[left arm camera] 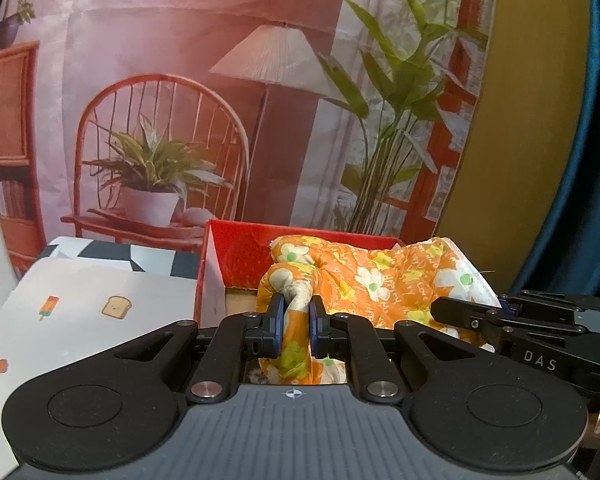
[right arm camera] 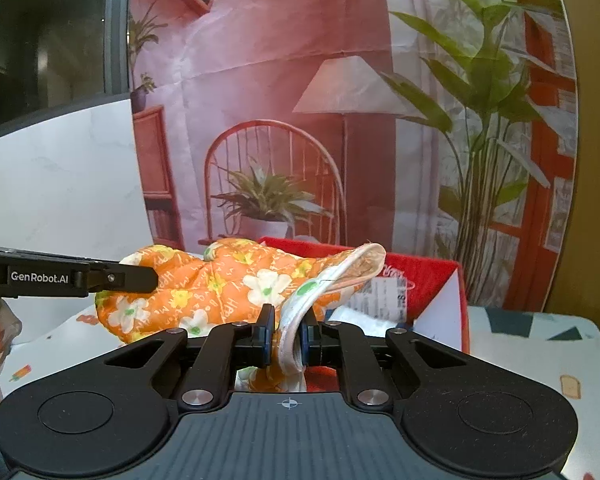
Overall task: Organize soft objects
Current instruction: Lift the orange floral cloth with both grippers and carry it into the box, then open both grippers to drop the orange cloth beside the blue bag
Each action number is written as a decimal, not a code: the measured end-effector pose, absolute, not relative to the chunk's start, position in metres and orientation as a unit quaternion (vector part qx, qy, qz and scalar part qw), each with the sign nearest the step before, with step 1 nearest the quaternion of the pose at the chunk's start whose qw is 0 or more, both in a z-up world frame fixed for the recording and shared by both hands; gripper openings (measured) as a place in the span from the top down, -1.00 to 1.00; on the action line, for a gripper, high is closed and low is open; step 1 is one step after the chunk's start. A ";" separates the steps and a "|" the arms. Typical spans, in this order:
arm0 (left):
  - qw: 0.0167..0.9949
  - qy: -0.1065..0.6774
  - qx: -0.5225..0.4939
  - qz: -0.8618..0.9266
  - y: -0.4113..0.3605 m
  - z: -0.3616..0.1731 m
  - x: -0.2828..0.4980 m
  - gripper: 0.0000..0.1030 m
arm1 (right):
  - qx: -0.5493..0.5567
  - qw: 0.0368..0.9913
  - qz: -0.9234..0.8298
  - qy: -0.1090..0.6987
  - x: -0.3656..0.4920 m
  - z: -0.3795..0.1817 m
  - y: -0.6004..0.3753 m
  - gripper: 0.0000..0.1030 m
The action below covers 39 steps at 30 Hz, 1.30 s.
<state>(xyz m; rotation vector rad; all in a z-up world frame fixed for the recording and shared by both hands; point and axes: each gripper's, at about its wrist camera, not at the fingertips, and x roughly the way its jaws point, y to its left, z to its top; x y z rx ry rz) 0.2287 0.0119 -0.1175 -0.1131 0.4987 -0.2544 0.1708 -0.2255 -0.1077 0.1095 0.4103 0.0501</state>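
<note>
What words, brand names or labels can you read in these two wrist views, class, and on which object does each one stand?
"DAS": white letters on the right gripper, seen from the left wrist.
"GenRobot.AI": white letters on the left gripper, seen from the right wrist.
"HAPPY": partly legible, repeated in pale script on the orange floral oven mitt; its other words are too small to read.
Printed paper label inside the red box: blurred, unreadable.

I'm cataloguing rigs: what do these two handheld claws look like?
Both match: the left claw and right claw are matte black linkages with silver pivot pins, blue finger pads and a ribbed grey base bearing a white crosshair. White lettering on their sides reads DAS and GenRobot.AI.
</note>
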 end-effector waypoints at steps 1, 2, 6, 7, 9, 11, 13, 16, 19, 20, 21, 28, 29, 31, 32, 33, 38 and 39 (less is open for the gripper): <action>0.959 0.248 -0.057 -0.125 0.011 -0.117 0.234 0.74 | 0.055 0.977 0.023 0.206 0.176 -0.108 -0.228 0.77; 0.958 0.251 -0.057 -0.124 0.010 -0.118 0.240 0.74 | 0.056 0.976 0.020 0.209 0.183 -0.108 -0.231 0.77; 0.958 0.257 -0.049 -0.120 0.004 -0.119 0.262 0.74 | 0.058 0.974 0.010 0.217 0.207 -0.110 -0.242 0.77; 0.957 0.259 -0.047 -0.119 0.003 -0.119 0.268 0.74 | 0.058 0.974 0.009 0.219 0.212 -0.112 -0.245 0.77; 0.957 0.263 -0.043 -0.117 0.000 -0.120 0.278 0.74 | 0.057 0.973 0.004 0.223 0.223 -0.114 -0.249 0.77; 0.956 0.268 -0.040 -0.116 -0.003 -0.122 0.289 0.74 | 0.055 0.972 0.002 0.230 0.234 -0.117 -0.252 0.78; 0.954 0.275 -0.039 -0.115 -0.005 -0.125 0.301 0.74 | 0.053 0.970 -0.002 0.238 0.245 -0.122 -0.257 0.78; 0.951 0.286 -0.034 -0.114 -0.008 -0.132 0.316 0.74 | 0.053 0.967 -0.008 0.247 0.259 -0.128 -0.264 0.78; 0.945 0.304 -0.027 -0.116 -0.012 -0.142 0.331 0.74 | 0.052 0.964 -0.012 0.260 0.273 -0.136 -0.269 0.78; 0.942 0.313 -0.025 -0.116 -0.013 -0.146 0.335 0.74 | 0.052 0.963 -0.014 0.264 0.277 -0.139 -0.271 0.78; 0.940 0.320 -0.025 -0.116 -0.013 -0.149 0.340 0.74 | 0.053 0.962 -0.015 0.269 0.281 -0.143 -0.273 0.78; 0.926 0.360 -0.028 -0.112 -0.011 -0.171 0.362 0.74 | 0.063 0.948 -0.023 0.310 0.308 -0.166 -0.280 0.78; 0.924 0.364 -0.026 -0.113 -0.010 -0.173 0.364 0.74 | 0.062 0.946 -0.024 0.317 0.311 -0.170 -0.279 0.78; 0.922 0.371 -0.022 -0.113 -0.009 -0.177 0.366 0.73 | 0.064 0.941 -0.025 0.330 0.316 -0.177 -0.278 0.78; 0.921 0.373 -0.020 -0.115 -0.008 -0.179 0.367 0.73 | 0.064 0.939 -0.025 0.336 0.317 -0.179 -0.278 0.78; 0.920 0.375 -0.019 -0.116 -0.008 -0.180 0.368 0.72 | 0.064 0.937 -0.025 0.343 0.319 -0.182 -0.277 0.78; 0.917 0.380 -0.009 -0.119 -0.008 -0.182 0.368 0.41 | 0.057 0.927 -0.027 0.371 0.323 -0.187 -0.275 0.78; 0.918 0.377 -0.005 -0.120 -0.008 -0.181 0.367 0.24 | 0.055 0.924 -0.025 0.377 0.323 -0.188 -0.275 0.78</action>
